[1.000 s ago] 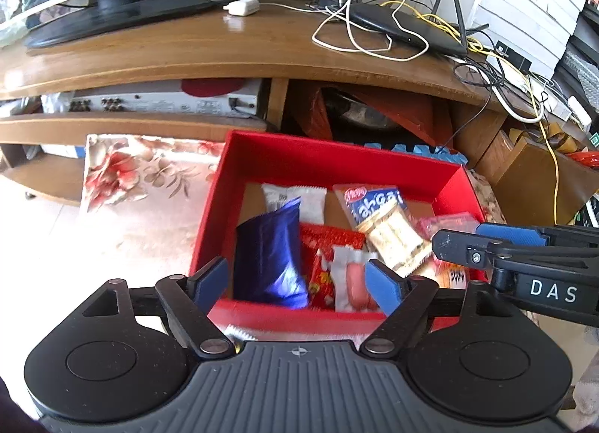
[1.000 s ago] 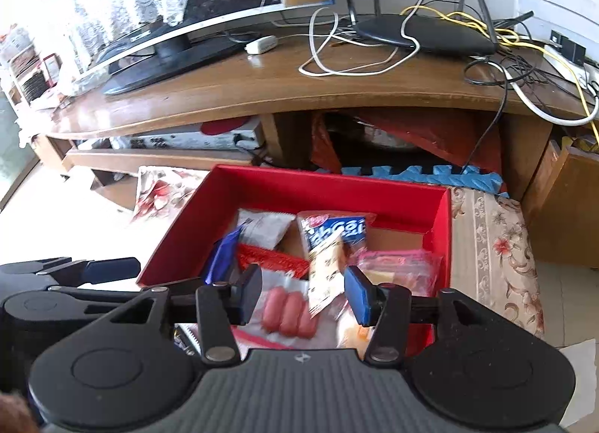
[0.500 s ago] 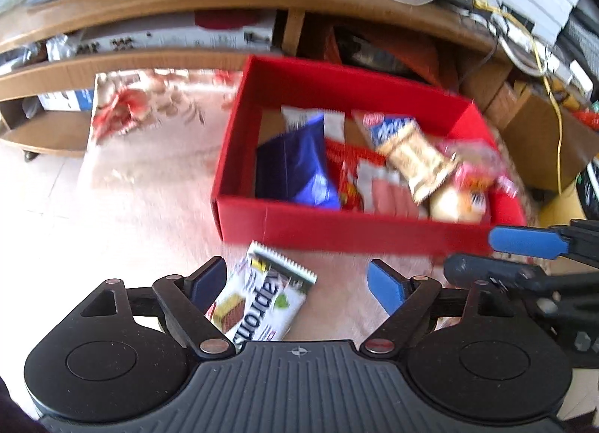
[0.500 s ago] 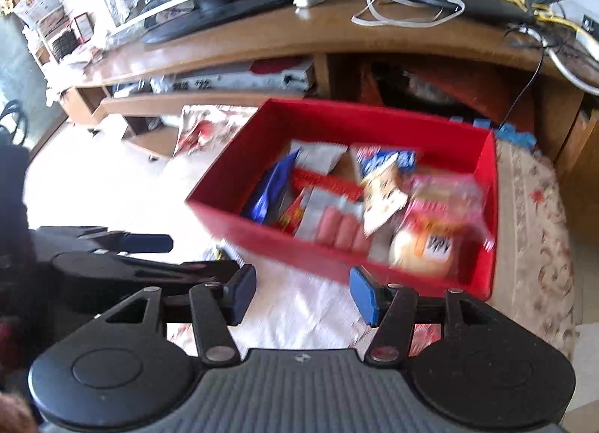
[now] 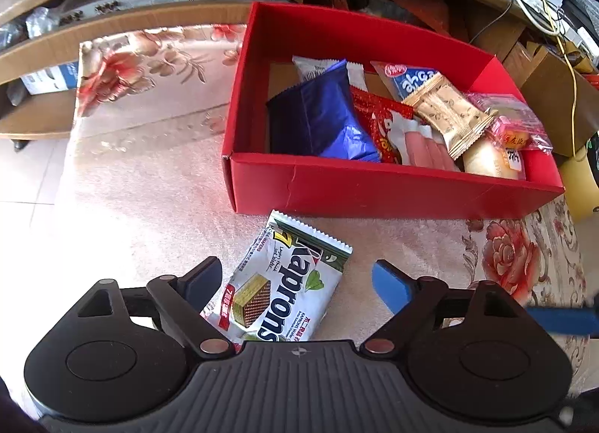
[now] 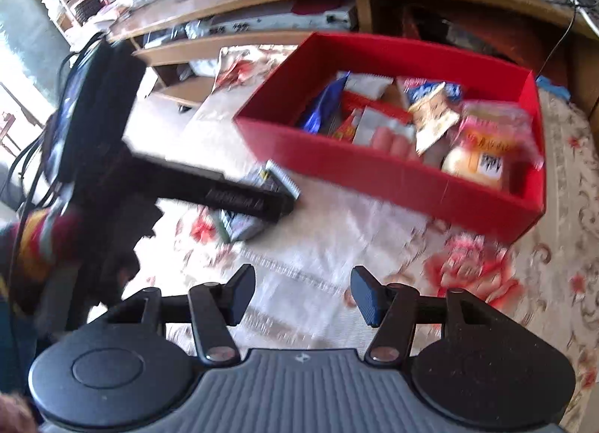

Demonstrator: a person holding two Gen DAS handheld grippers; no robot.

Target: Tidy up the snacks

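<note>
Your left tongs (image 5: 297, 279) hang over the wafer packet (image 5: 279, 283) with their jaws opening wide; the packet lies between the two blue pads but neither pad presses on it, so you have hold of nothing there. Your right tongs (image 6: 301, 296) stand partly open, with only the flowered mat (image 6: 337, 246) showing between their dark pads and nothing gripped. That wafer packet, white and green with a picture of a wafer on it, lies flat on the mat just in front of the red box (image 5: 374, 189), its top corner near the box's front wall and apart from it. Inside the box you have a heap of snacks: a dark blue foil bag (image 5: 322, 122) at the left, a red packet (image 5: 382, 122) beside it, a clear pack of pink sausages (image 5: 423, 148) leaning at the front, a tan biscuit packet (image 5: 449, 115) lying across the middle, and a round bun in clear wrap (image 5: 490, 159) at the right end. From the right camera your left tongs reach in from the left over the packet, and a striped sleeve (image 6: 33, 246) shows behind them, blurred. Beyond the box runs a low wooden shelf unit (image 5: 112, 25) with cables on top.
</note>
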